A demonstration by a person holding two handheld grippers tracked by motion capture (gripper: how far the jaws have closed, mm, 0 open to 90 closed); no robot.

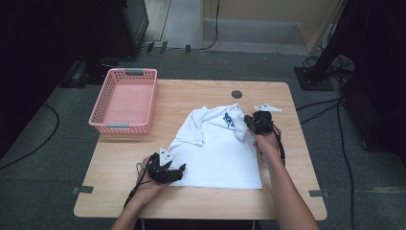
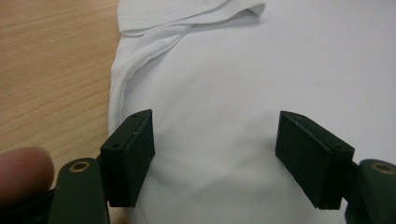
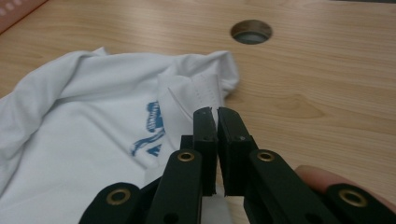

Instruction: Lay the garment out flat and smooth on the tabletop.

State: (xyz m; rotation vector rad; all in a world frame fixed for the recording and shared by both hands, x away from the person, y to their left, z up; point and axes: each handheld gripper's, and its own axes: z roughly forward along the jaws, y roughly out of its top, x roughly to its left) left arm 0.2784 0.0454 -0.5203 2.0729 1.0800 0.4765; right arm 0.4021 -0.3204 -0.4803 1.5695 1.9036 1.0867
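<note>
A wooden table (image 1: 201,96) carries a white shirt (image 1: 215,153) and a pink basket (image 1: 125,101) at its far-left corner.

Even overhead light brightens the table (image 1: 201,96) in the high view, while the room's edges fall dark. The shirt (image 2: 261,70) nearly glares white. Both gripper views blur softly up close.

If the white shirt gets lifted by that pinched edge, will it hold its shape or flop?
The white shirt will likely flop: its cloth already bunches in soft folds near the right gripper. It probably weighs little, being thin. It may drag across the table rather than slide neatly.
</note>
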